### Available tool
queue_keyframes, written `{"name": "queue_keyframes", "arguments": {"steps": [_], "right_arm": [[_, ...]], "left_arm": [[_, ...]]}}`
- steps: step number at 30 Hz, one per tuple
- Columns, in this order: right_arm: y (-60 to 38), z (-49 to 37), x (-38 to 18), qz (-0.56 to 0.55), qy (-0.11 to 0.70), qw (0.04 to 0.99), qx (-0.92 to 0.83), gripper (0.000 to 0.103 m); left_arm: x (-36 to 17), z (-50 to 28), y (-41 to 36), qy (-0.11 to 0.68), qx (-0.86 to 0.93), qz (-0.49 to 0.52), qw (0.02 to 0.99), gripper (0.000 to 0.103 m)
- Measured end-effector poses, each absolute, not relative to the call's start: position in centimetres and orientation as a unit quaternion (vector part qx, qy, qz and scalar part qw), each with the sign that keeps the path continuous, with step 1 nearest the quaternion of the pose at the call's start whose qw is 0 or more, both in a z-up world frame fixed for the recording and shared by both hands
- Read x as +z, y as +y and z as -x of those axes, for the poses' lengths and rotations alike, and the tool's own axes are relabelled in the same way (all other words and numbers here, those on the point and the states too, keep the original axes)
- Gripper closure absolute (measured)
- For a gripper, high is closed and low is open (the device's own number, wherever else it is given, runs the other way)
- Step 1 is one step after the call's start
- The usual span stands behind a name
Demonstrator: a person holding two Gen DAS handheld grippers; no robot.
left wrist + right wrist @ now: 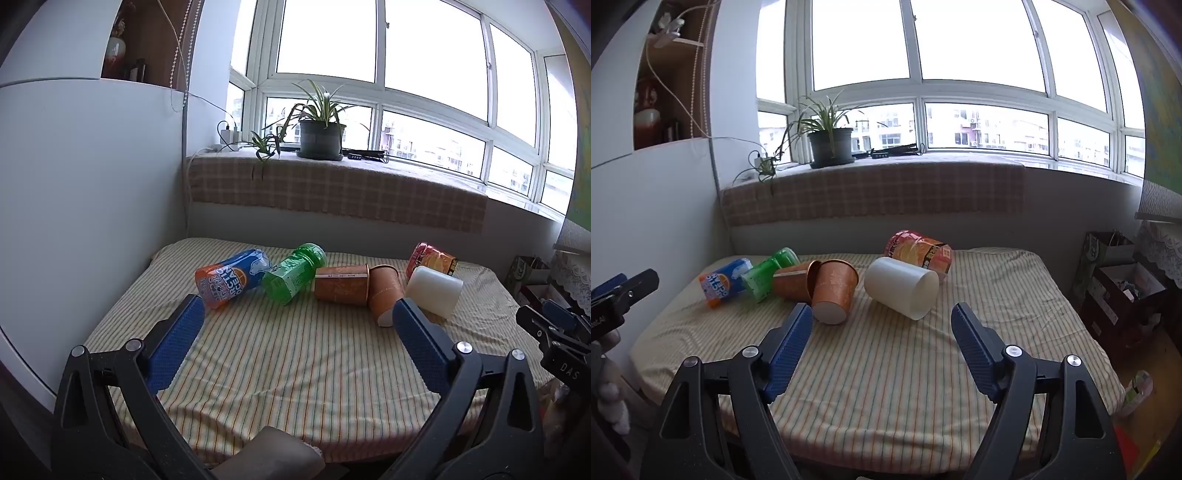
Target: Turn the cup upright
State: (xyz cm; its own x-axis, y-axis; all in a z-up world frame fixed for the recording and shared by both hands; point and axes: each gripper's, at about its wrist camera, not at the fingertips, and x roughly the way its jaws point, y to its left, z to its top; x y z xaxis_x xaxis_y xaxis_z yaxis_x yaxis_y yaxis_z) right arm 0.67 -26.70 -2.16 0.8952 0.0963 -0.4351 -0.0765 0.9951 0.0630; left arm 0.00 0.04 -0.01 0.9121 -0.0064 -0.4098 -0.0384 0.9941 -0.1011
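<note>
**Both grippers spread wide above a row of toppled cups**

The left gripper [297, 310] and right gripper [882, 317] hang with blue textured fingers [790, 343] wide apart, holding and touching nothing. On the striped cloth [295, 369] lie six containers on their sides: two orange paper cups [834, 291], touching; one smooth white cup [901, 286]; one blue can [231, 277]; one green bottle [293, 275]; one pink container [919, 251], possibly a noodle cup.
</note>
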Motion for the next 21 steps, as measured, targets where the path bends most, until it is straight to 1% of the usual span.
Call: {"name": "queue_keyframes", "arguments": {"steps": [21], "right_arm": [[-26.89,-0.67,-2.71,-0.026,0.230,0.972,0.050,0.026]], "left_arm": [[-0.40,-0.21,0.11,0.213,0.009,0.048,0.976,0.000]]}}
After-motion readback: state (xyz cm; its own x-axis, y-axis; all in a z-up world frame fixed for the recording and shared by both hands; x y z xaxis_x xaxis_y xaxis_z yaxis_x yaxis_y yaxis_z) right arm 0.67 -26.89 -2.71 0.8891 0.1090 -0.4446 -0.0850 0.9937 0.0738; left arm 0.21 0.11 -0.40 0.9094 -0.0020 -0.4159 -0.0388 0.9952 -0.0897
